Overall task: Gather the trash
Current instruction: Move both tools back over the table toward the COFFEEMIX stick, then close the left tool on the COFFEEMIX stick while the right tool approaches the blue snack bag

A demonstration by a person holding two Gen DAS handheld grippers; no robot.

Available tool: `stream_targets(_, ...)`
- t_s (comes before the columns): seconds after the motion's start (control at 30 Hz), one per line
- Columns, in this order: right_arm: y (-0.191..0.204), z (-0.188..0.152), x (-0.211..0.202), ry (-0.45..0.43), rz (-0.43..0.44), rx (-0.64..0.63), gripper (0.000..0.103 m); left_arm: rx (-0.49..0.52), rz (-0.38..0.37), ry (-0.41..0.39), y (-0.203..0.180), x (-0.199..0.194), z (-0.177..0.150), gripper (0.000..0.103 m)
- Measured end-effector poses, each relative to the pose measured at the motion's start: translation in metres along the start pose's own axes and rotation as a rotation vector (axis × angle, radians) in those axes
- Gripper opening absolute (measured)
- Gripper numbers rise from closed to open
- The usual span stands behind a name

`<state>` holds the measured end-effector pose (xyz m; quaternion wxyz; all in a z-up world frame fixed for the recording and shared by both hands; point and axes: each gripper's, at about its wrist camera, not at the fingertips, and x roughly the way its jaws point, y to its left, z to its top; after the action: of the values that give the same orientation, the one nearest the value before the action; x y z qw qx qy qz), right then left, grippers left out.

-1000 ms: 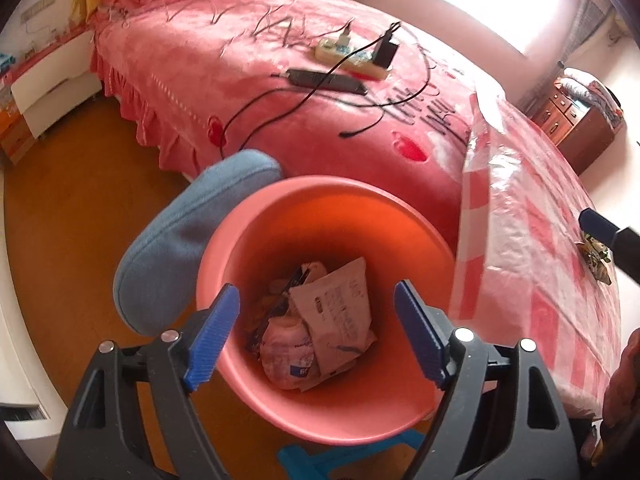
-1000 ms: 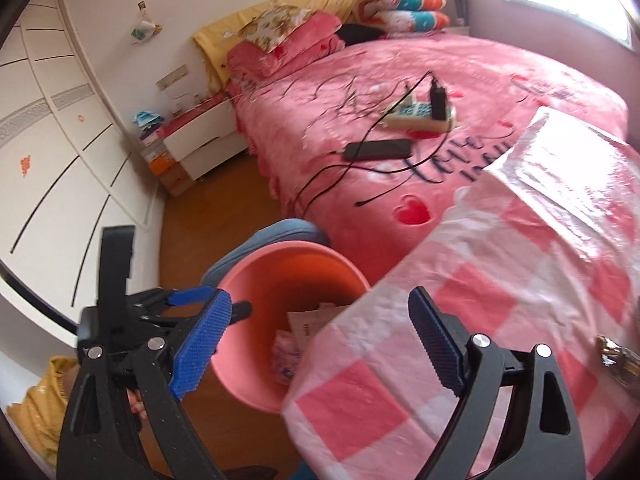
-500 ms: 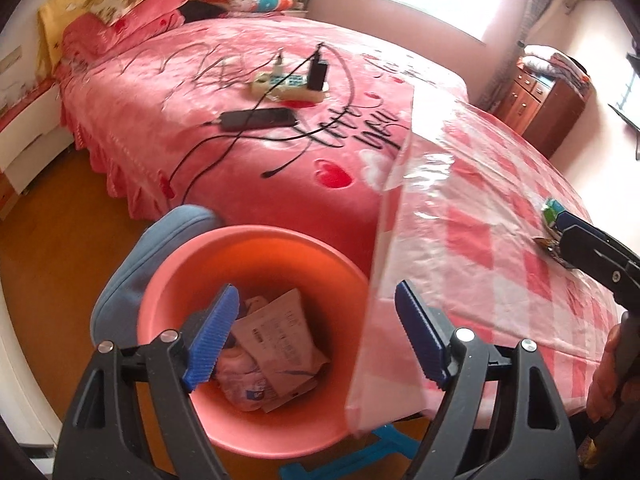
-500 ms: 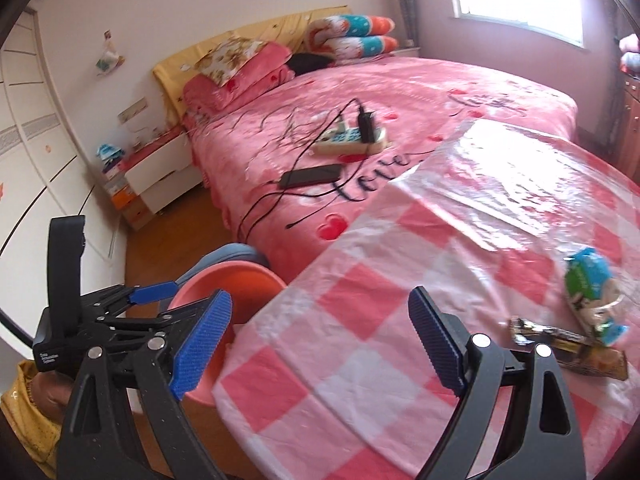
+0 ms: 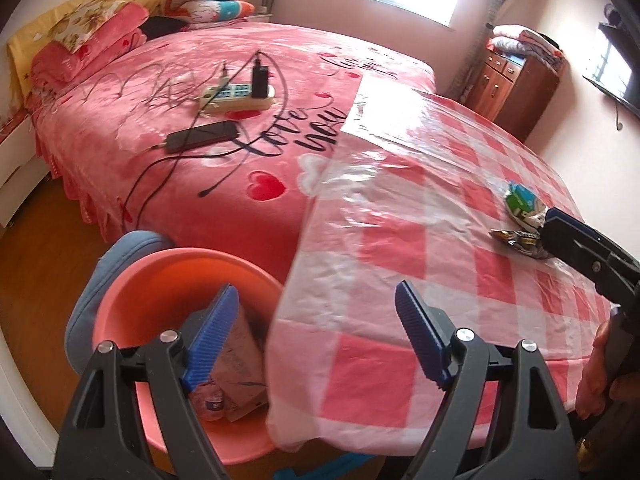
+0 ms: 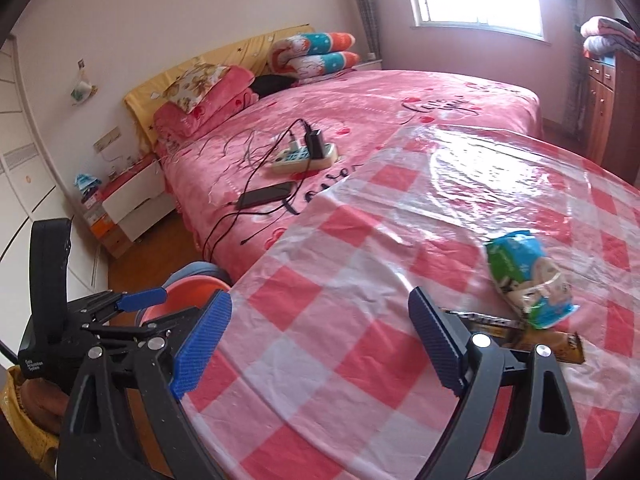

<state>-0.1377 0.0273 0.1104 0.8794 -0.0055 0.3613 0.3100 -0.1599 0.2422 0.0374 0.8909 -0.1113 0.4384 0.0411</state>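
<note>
A green and white snack bag (image 6: 524, 276) and a dark gold wrapper (image 6: 536, 338) lie on the pink checked table (image 6: 340, 320); both also show in the left wrist view, the bag (image 5: 522, 202) beside the wrapper (image 5: 516, 240). My right gripper (image 6: 320, 340) is open and empty over the table, just left of the wrapper. My left gripper (image 5: 316, 332) is open and empty, over the edge of the pink bin (image 5: 132, 292), which holds paper trash (image 5: 236, 376). The bin (image 6: 184, 292) stands on the floor beside the table.
A bed with a pink cover (image 5: 192, 120) carries a power strip (image 5: 236, 96), a phone (image 5: 202, 136) and cables. A blue cushion (image 5: 112, 256) sits behind the bin. A wooden cabinet (image 5: 516, 84) stands at the back right. A white nightstand (image 6: 132, 200) stands by the bed.
Both grippers have swung right, from above the bin toward the table. The bag and the wrapper have come closer in the right wrist view. Both grippers stay open.
</note>
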Motion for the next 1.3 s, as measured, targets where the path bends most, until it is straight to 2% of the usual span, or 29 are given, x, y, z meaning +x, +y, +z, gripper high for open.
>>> stream_targets(0.43, -0.053, -0.005, -0.019, -0.049, -0.068, 0.067, 0.089, 0.076, -0.04, 0.017, -0.051, 0.009, 0.005, 0.081)
stream_targets(0.77, -0.093, -0.012, -0.026, -0.054, -0.101, 0.124, 0.089, 0.152, -0.07, 0.042, -0.099, 0.02, 0.008, 0.081)
stream_targets(1.17, -0.21, -0.023, -0.065, -0.111, -0.1, 0.422, 0.089, 0.276, -0.163, 0.115, -0.178, 0.044, 0.002, 0.081)
stream_targets(1.3, -0.236, -0.027, -0.073, -0.13, -0.097, 0.469, 0.089, 0.252, -0.226, 0.163, -0.2, 0.057, 0.003, 0.081)
